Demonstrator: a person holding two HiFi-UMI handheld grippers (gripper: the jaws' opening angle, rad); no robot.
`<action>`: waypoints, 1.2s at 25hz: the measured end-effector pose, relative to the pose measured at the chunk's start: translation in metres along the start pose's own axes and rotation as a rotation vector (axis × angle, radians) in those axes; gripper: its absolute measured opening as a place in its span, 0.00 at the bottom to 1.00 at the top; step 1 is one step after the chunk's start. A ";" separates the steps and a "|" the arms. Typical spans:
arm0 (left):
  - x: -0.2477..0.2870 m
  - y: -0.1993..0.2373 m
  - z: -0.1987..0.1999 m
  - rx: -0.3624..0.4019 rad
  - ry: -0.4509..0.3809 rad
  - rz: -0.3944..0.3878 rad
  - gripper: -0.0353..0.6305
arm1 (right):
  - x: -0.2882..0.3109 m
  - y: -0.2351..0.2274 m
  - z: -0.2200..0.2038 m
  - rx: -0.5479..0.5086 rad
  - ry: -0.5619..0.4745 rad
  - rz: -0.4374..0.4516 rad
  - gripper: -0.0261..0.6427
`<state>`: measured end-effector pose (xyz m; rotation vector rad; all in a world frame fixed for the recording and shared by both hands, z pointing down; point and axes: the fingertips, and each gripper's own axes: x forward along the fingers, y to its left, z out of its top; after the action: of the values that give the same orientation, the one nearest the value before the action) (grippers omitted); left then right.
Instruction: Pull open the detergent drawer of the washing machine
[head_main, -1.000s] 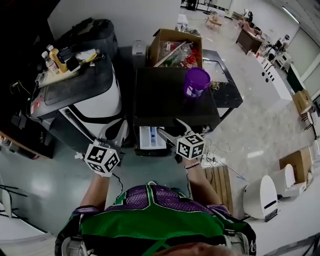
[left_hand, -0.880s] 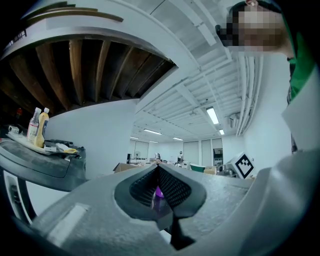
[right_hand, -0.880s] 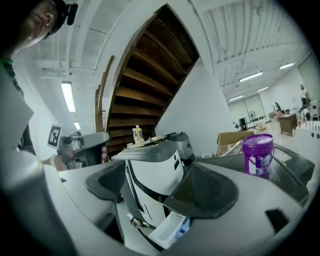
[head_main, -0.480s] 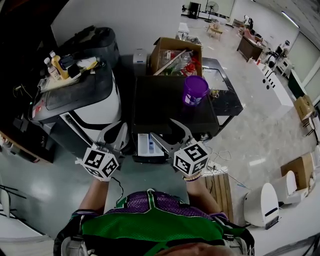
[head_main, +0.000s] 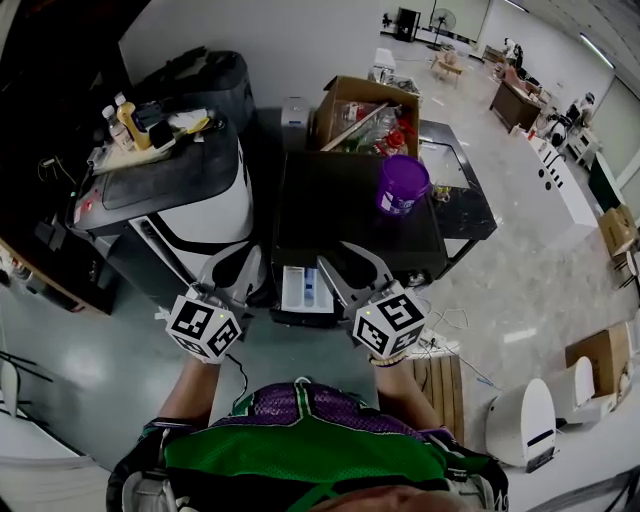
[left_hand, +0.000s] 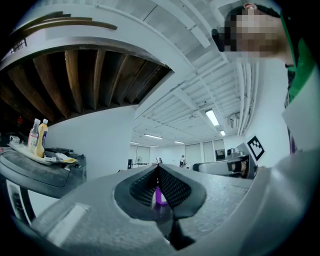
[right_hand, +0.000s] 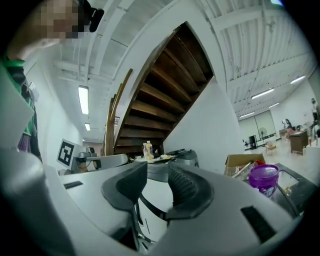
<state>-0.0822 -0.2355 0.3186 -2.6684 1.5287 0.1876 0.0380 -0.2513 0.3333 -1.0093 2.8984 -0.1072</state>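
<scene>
The black washing machine (head_main: 340, 215) stands in front of me with its detergent drawer (head_main: 303, 288) pulled out, the white compartments showing. My right gripper (head_main: 340, 256) hovers just right of the drawer and above it, touching nothing. Its jaws have just been closing; a narrow gap remains and nothing is between them (right_hand: 157, 176). My left gripper (head_main: 232, 265) is held left of the drawer, over the gap between the two machines. Its fingertips meet with nothing held (left_hand: 158, 168).
A purple tub (head_main: 401, 184) sits on the washer's top. A second machine (head_main: 190, 200) at the left carries bottles (head_main: 122, 118) and clutter. A cardboard box (head_main: 368, 110) stands behind the washer, and a wooden pallet (head_main: 440, 365) and a white appliance (head_main: 520, 420) lie to the right.
My right gripper has risen beside the open drawer and its jaws have drawn closer together. The left gripper rose slightly. The drawer stays pulled out.
</scene>
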 end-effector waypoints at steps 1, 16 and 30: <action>-0.001 0.001 0.000 0.001 0.000 0.003 0.08 | 0.001 -0.001 0.001 -0.010 -0.001 -0.006 0.23; -0.001 0.005 -0.005 0.011 0.007 0.013 0.08 | 0.008 -0.004 0.005 -0.063 -0.014 -0.048 0.05; 0.000 0.000 -0.005 0.013 0.009 -0.001 0.08 | 0.002 -0.004 0.007 -0.106 -0.007 -0.086 0.04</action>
<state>-0.0815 -0.2366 0.3239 -2.6635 1.5257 0.1659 0.0395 -0.2562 0.3271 -1.1481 2.8821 0.0456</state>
